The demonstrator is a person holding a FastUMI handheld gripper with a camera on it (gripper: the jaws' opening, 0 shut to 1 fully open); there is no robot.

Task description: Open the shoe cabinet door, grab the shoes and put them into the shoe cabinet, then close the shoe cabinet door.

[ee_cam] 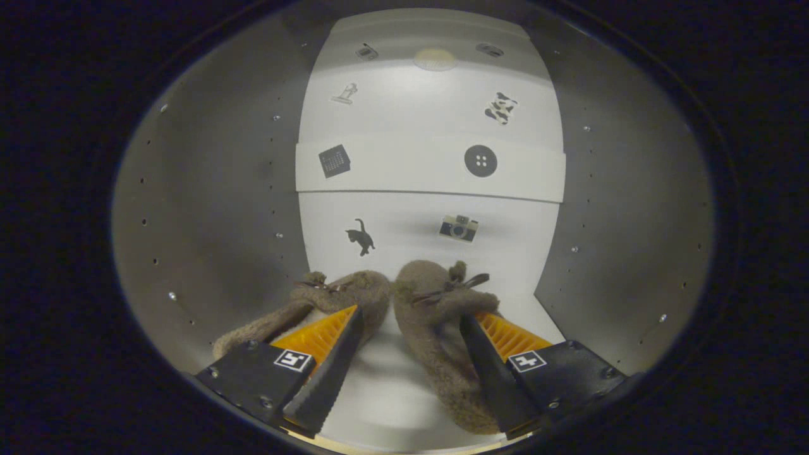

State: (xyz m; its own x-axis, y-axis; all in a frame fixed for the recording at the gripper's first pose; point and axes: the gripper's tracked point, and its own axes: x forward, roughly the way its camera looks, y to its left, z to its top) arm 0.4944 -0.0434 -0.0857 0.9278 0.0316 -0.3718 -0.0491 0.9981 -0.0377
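In the gripper view, the gripper [411,335] reaches into the white shoe cabinet [208,208], its fingers spread apart around the inner sides of two brown fuzzy shoes [392,303] resting on the cabinet floor [385,392]. Beyond them, the back wall [430,246] bears small stickers [459,227] and a shelf [411,170] crosses above.

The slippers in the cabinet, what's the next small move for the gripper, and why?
Probably draw the gripper straight back out of the shoe cabinet. Both fuzzy brown slippers already lie on its white floor near the back wall, the jaws stand open with neither pressing a slipper, and the door is not yet closed.
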